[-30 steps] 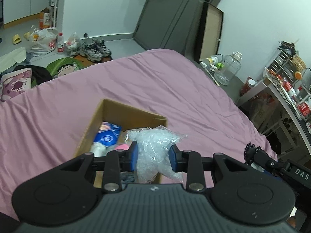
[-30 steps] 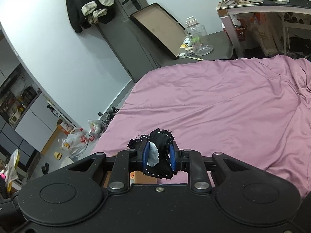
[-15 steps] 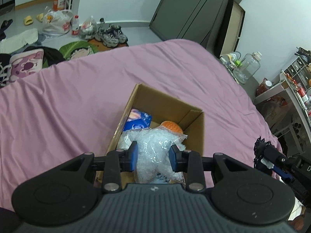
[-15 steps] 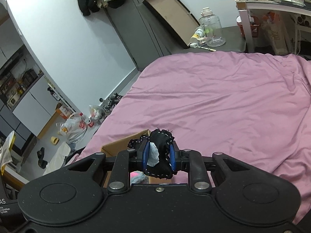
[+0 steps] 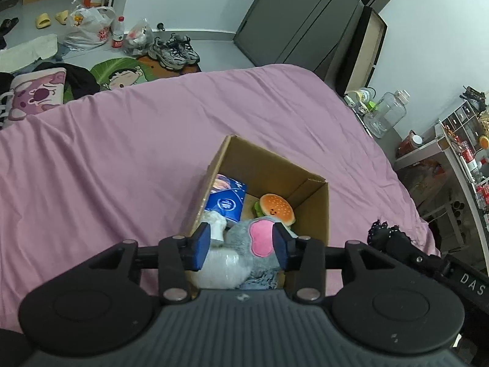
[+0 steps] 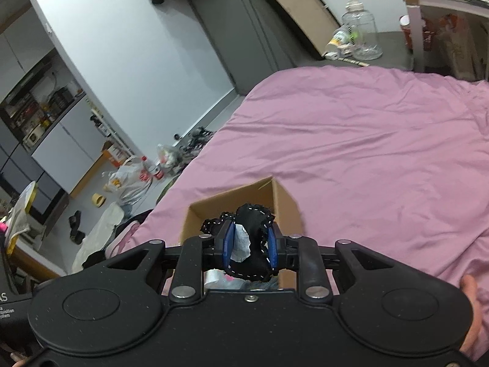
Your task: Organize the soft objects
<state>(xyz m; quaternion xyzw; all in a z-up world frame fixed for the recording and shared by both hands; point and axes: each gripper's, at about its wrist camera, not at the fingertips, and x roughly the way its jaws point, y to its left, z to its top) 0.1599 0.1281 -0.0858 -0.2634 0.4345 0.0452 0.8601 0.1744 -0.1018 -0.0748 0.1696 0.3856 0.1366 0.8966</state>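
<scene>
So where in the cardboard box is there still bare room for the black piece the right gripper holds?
The brown cardboard box is crowded at its near end: grey plush toy, clear plastic bag, burger plush, blue packet. Bare floor shows only in the far corner, behind burger and packet. The pink bedsheet around is bare.

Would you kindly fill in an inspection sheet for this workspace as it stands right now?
Surface: pink bedsheet, wrinkled.
Job's things: open cardboard box on the bed, holding a burger plush, grey plush with pink ear, blue packet, clear plastic bag.
Clutter: sneakers, shopping bags, slippers on the floor.
Grippers: left gripper open above the box; right gripper shut on black fabric item.
Cables: nothing seen.
Surroundings: grey door, glass jar, crowded desk.
</scene>
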